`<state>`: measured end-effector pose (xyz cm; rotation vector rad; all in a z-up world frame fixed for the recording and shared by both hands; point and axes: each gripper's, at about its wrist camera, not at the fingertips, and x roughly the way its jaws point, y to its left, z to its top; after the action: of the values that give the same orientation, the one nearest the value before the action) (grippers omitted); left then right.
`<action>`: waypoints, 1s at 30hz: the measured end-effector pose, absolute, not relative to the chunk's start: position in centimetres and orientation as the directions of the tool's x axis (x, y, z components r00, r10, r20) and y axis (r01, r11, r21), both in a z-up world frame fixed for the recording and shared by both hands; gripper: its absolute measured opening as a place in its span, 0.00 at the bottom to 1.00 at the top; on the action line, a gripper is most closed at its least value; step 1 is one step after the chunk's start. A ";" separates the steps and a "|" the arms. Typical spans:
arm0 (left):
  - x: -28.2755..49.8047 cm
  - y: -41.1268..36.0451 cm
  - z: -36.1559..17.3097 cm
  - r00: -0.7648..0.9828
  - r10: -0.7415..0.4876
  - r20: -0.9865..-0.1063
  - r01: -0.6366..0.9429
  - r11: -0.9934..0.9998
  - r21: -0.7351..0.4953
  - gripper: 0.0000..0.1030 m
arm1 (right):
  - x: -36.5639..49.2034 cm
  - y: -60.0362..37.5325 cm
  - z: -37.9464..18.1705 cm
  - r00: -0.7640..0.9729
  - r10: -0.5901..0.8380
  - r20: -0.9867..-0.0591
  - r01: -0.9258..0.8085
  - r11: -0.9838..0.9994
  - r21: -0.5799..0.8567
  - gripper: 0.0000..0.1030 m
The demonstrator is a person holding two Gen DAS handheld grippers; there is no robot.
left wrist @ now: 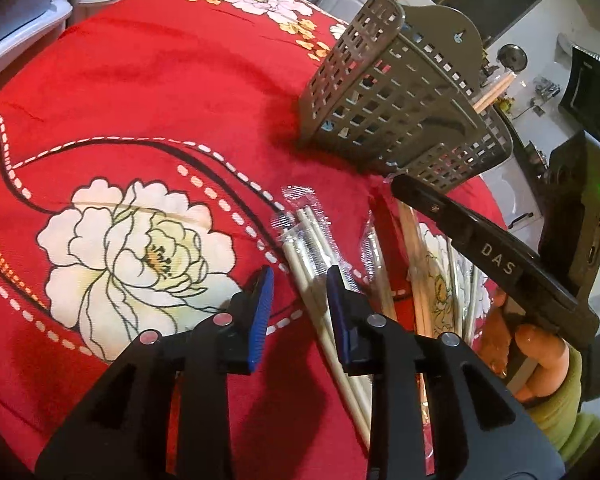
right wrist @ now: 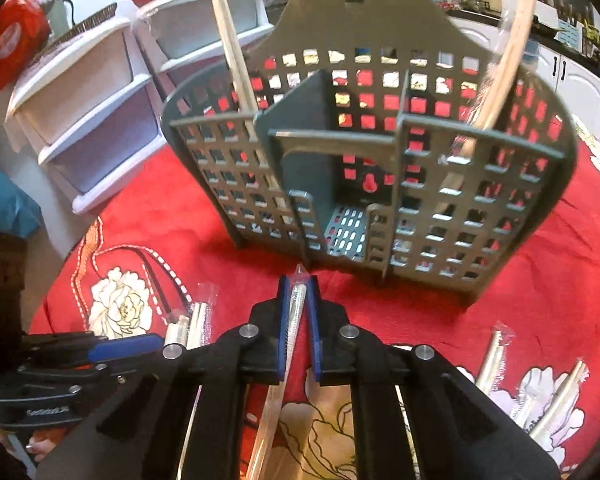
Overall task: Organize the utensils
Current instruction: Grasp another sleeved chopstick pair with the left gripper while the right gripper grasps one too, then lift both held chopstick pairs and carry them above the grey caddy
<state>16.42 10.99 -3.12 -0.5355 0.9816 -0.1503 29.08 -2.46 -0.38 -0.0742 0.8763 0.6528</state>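
Fingers first: left gripper stands partly open over wrapped chopsticks, gripping none. Right gripper is clamped on one wrapped pair, just before the grey caddy. Lift clear of its front rim; the middle compartment looks free.

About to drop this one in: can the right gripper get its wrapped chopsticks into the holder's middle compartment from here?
Probably yes. The right gripper, shut on the wrapped chopsticks, faces the holder head-on; its middle compartment looks empty, and nothing stands between them.
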 end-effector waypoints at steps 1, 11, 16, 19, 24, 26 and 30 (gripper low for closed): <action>16.5 10.8 -3.1 0.555 -0.355 -0.753 -0.113 0.864 -0.490 0.19 | 29.0 -2.7 -0.2 0.464 0.503 -0.729 -0.561 0.804 0.198 0.08; 17.6 10.5 -3.1 0.547 -0.328 -0.770 -0.118 0.881 -0.459 0.10 | 28.2 -3.3 1.2 0.482 0.538 -0.692 -0.577 0.789 0.210 0.08; 17.2 10.7 -1.6 0.578 -0.315 -0.753 -0.108 0.885 -0.453 0.09 | 28.0 -4.2 2.3 0.492 0.553 -0.672 -0.583 0.783 0.218 0.08; 16.8 10.9 0.1 0.614 -0.299 -0.731 -0.092 0.893 -0.442 0.09 | 27.8 -5.0 3.2 0.503 0.567 -0.652 -0.587 0.778 0.224 0.07; 16.6 11.3 2.9 0.668 -0.278 -0.690 -0.069 0.900 -0.430 0.07 | 27.3 -5.8 5.1 0.525 0.593 -0.611 -0.600 0.767 0.229 0.07; 16.5 11.5 4.0 0.691 -0.264 -0.673 -0.065 0.905 -0.421 0.06 | 27.1 -6.1 5.9 0.535 0.600 -0.595 -0.603 0.764 0.228 0.07; 16.4 11.7 5.9 0.728 -0.245 -0.640 -0.048 0.913 -0.404 0.05 | 26.6 -6.8 7.3 0.554 0.615 -0.561 -0.613 0.757 0.226 0.06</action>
<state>16.40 11.67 5.93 -0.4144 0.7532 -0.1124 26.56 -6.75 7.30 0.0038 0.6645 0.7258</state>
